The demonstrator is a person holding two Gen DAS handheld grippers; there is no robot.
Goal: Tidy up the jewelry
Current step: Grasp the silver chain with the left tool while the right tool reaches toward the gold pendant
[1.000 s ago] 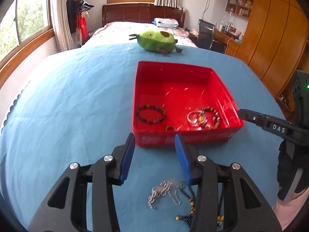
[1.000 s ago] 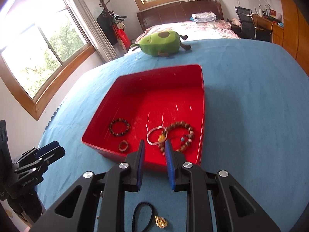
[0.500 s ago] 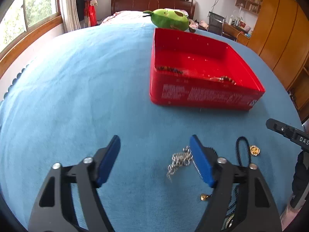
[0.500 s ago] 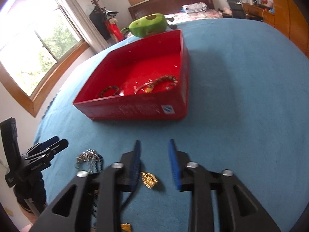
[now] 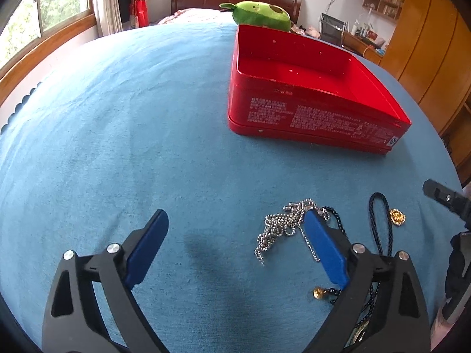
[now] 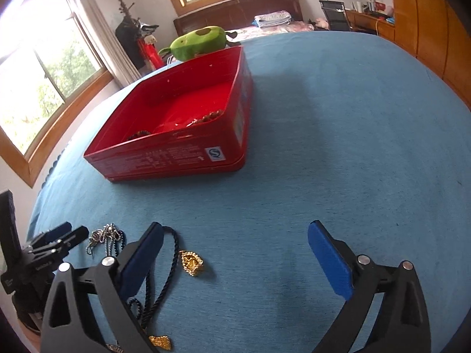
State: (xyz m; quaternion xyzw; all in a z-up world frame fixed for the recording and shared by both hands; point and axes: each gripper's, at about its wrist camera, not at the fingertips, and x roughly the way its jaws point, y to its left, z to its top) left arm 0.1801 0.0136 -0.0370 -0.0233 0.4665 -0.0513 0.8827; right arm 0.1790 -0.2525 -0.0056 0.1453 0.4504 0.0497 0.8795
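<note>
Both my claws are spread wide and empty: the left claw (image 5: 235,247) hangs over the silver bead chain (image 5: 282,226), the right claw (image 6: 235,253) near the gold pendant (image 6: 192,262) on its dark cord (image 6: 164,276). These lie tangled on the blue bench (image 6: 323,147), well short of the red tin (image 6: 176,135). My worry: pinch one strand and it drags its neighbours, or slips off the pad mid-carry
</note>
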